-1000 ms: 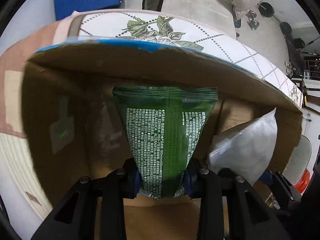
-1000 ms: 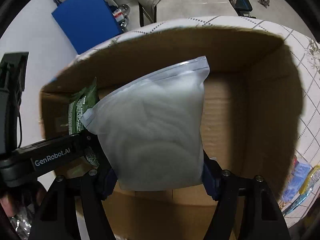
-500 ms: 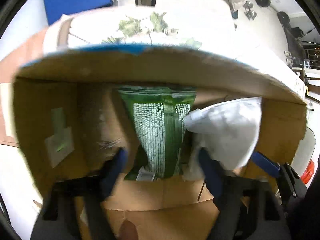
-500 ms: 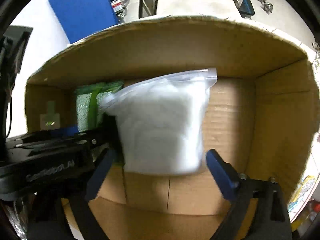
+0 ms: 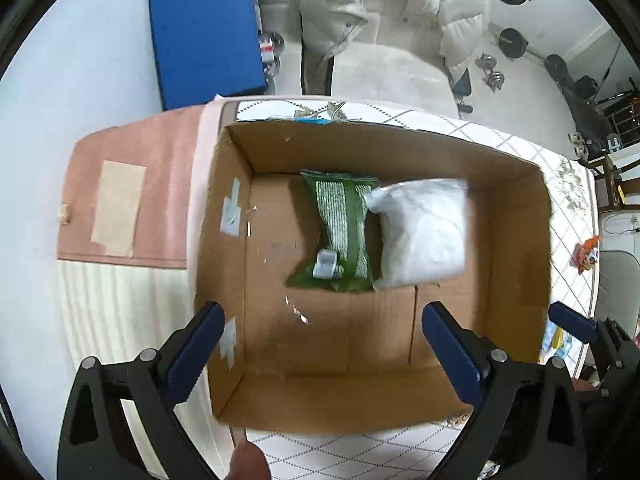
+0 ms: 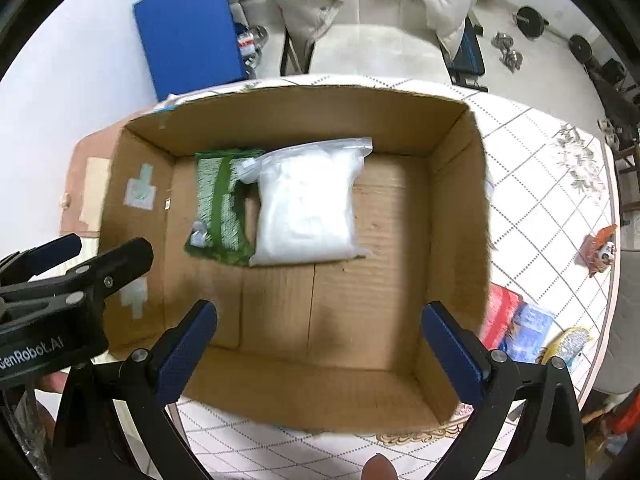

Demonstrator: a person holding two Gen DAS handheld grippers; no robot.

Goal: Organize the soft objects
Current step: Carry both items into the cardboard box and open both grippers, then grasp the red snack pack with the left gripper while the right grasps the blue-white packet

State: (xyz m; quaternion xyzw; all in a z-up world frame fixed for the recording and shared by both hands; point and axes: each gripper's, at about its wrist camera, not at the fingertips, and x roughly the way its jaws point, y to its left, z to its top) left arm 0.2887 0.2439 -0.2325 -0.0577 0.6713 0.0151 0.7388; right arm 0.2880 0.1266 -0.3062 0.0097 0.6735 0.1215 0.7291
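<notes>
Both wide open, holding nothing: left gripper (image 5: 322, 344) and right gripper (image 6: 320, 342), above cardboard box (image 6: 460, 200); inside, green packet (image 5: 340, 232) touching white zip bag (image 6: 306, 208).

Cardboard box (image 6: 460, 208) sits on table (image 6: 552, 208). Inside, twd far wall: printed packet (image 6: 218, 210) at left, zip bag (image 6: 306, 208) just right of it, edges touching, maybe overlapping. Small packets (image 6: 520, 330) lie on table right of box, near side.
</notes>
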